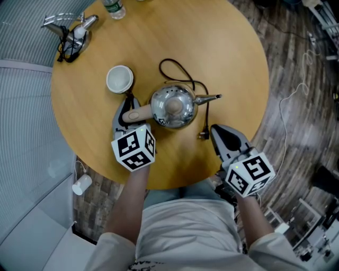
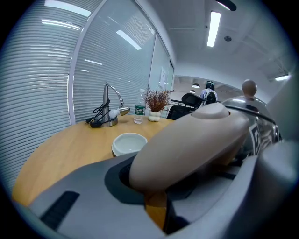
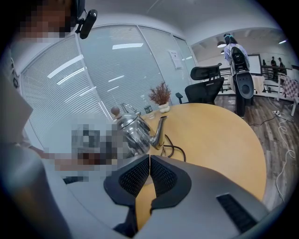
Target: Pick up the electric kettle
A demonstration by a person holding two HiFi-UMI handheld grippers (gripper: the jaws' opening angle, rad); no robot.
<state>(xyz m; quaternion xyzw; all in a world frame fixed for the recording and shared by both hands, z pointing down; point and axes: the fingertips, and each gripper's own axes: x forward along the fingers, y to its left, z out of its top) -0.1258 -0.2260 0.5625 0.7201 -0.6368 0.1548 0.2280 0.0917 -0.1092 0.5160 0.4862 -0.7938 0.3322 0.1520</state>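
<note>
A shiny steel electric kettle (image 1: 172, 107) with a beige handle (image 1: 139, 113) and a thin spout stands on the round wooden table (image 1: 233, 58). My left gripper (image 1: 130, 105) is shut on that handle. In the left gripper view the handle (image 2: 196, 140) fills the space between the grey jaws, with the kettle body (image 2: 257, 126) behind it. My right gripper (image 1: 220, 132) rests near the table's front edge, to the right of the kettle. It is shut with its ribbed pads (image 3: 161, 175) together and nothing between them. The right gripper view has the kettle (image 3: 133, 128) ahead and to the left.
A white bowl (image 1: 119, 79) sits just left of the kettle. The kettle's black cord (image 1: 183, 74) loops behind it and ends in a plug (image 1: 204, 135) near my right gripper. A metal stand with cables (image 1: 71, 33) and a water bottle (image 1: 114, 8) stand at the far edge.
</note>
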